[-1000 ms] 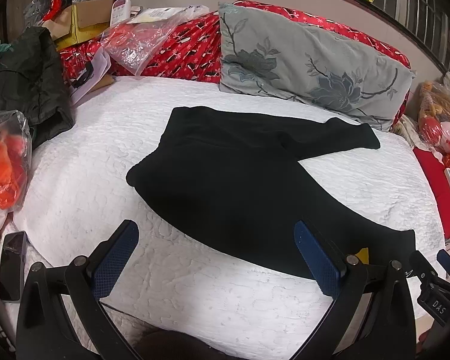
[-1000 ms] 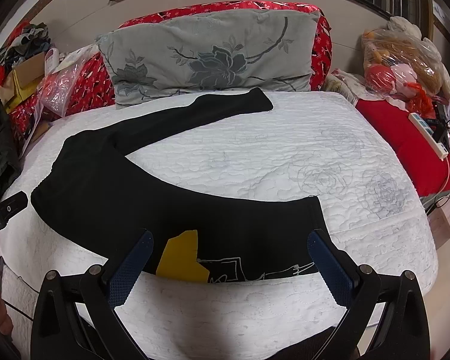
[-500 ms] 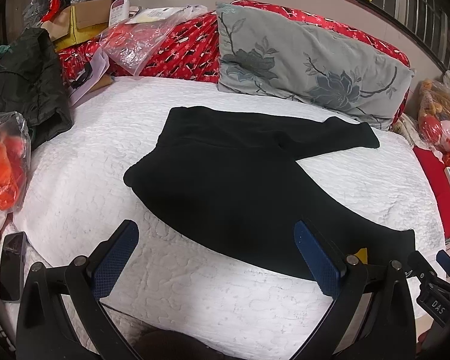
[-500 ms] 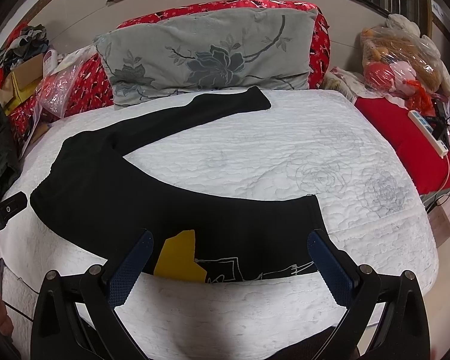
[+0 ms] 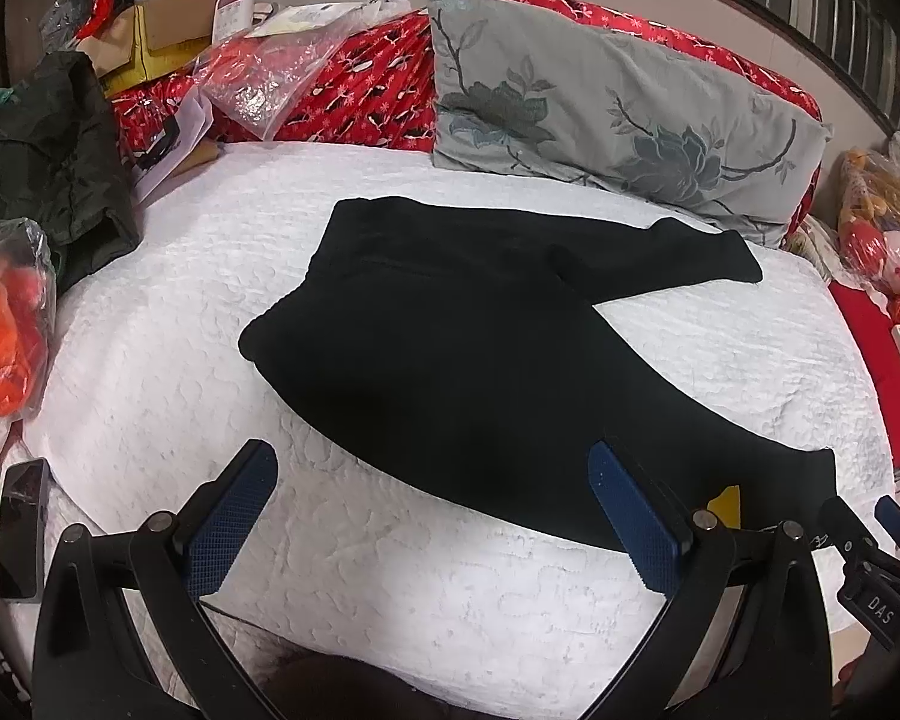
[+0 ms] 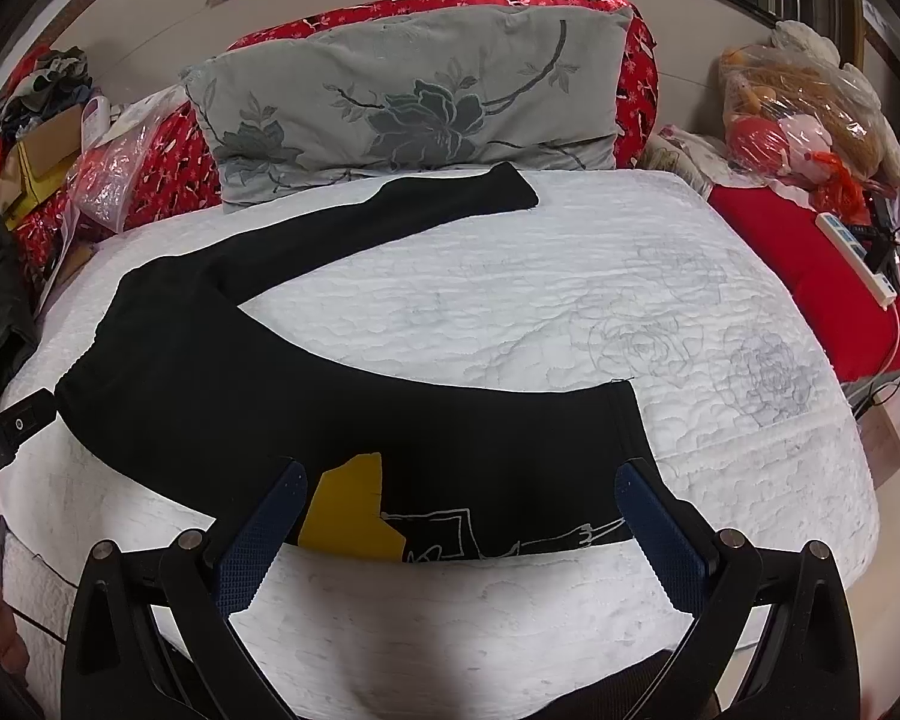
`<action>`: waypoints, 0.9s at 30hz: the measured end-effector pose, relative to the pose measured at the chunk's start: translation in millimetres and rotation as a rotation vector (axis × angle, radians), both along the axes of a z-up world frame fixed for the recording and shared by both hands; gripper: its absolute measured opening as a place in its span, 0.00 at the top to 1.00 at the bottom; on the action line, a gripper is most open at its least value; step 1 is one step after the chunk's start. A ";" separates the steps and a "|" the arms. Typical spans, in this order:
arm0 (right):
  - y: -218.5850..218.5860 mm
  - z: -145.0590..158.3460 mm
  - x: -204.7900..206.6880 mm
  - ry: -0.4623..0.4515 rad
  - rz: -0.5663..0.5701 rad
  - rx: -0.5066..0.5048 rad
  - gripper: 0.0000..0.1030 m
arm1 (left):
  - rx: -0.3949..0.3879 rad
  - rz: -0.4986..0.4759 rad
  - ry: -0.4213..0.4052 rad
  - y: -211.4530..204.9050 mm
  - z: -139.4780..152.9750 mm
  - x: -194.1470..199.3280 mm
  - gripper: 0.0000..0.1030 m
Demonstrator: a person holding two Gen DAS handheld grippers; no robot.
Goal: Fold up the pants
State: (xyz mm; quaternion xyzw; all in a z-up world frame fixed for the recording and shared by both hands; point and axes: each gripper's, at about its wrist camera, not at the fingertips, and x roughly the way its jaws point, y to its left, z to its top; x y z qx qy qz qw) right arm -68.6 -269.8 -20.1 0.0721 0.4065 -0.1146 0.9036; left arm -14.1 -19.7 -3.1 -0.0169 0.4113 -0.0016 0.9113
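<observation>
**A:** Start with what is nearest. How do the tools stand?

**B:** The left gripper [image 5: 429, 516] has its blue-padded jaws spread wide and holds nothing; it hangs over bare quilt at the near edge of the white quilted mattress [image 5: 150, 330]. The right gripper [image 6: 459, 525] is likewise spread wide and empty, with the near leg's hem between its two pads in view, though I cannot tell whether either pad touches the cloth.

**A:** And the garment?

**B:** The black soft-knit pants [image 6: 258, 378] lie flat on the mattress, splayed in a V: waistband to the left, one leg running along the near edge with a yellow patch [image 6: 351, 510] and white line print near its hem, the other leg [image 6: 450, 198] reaching toward the grey flowered pillow [image 6: 414, 102] at the far side.

**A:** So the first fold is not yet made. How would you do it well?

**B:** I judge the step is to lay one leg over the other. Take the near leg by its hem with the right tool, pinching both layers, not only the top one. Pin or lift the waistband corner with the left, so the crotch acts as the hinge. Carry the hem in a low arc to the far leg's hem and match the edges before letting go.

**A:** Risks?

**B:** Knit cloth sags and drags; lifted too low, it may bunch along the way.
</observation>
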 end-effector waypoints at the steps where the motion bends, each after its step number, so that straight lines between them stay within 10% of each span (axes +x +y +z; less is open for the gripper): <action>1: -0.2 -0.3 0.2 0.001 0.000 0.000 0.00 | 0.001 0.000 0.001 -0.3 -0.1 0.1 0.00; 27: -2.2 -2.2 -0.2 0.010 -0.007 0.007 0.00 | -0.002 -0.003 0.019 -1.2 -3.7 0.1 0.00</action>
